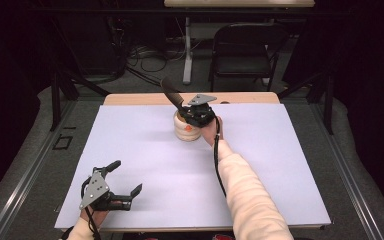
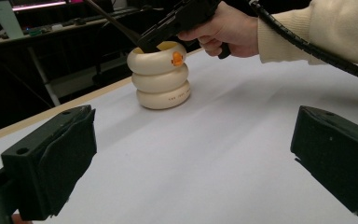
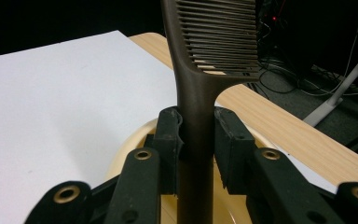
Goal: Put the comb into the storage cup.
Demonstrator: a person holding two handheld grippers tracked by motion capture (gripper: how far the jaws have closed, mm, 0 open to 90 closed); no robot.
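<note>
High view is showing your left gripper [image 1: 125,187] lying at the lower left of the frame, low over the white table cover [image 1: 130,145], jaws spread wide and carrying nothing; your left hand is sitting still behind it near the bottom edge. Moving right to the upper middle of the frame, your right gripper [image 1: 190,114] is pinching the handle of a dark brown comb [image 1: 171,93], whose toothed end is slanting up toward the upper left. Right gripper view is showing both pads pressing the handle [image 3: 193,112] from either side, directly over the mouth of the cream ringed holder [image 1: 186,131], a stack of three rounded rings with an orange spot. Whether the comb is going in or coming out, you cannot tell from this; its lower end is appearing to sit inside the holder. Your right forearm in its cream sleeve [image 1: 245,190] is reaching diagonally up from the lower right, wrist bent over the holder.
</note>
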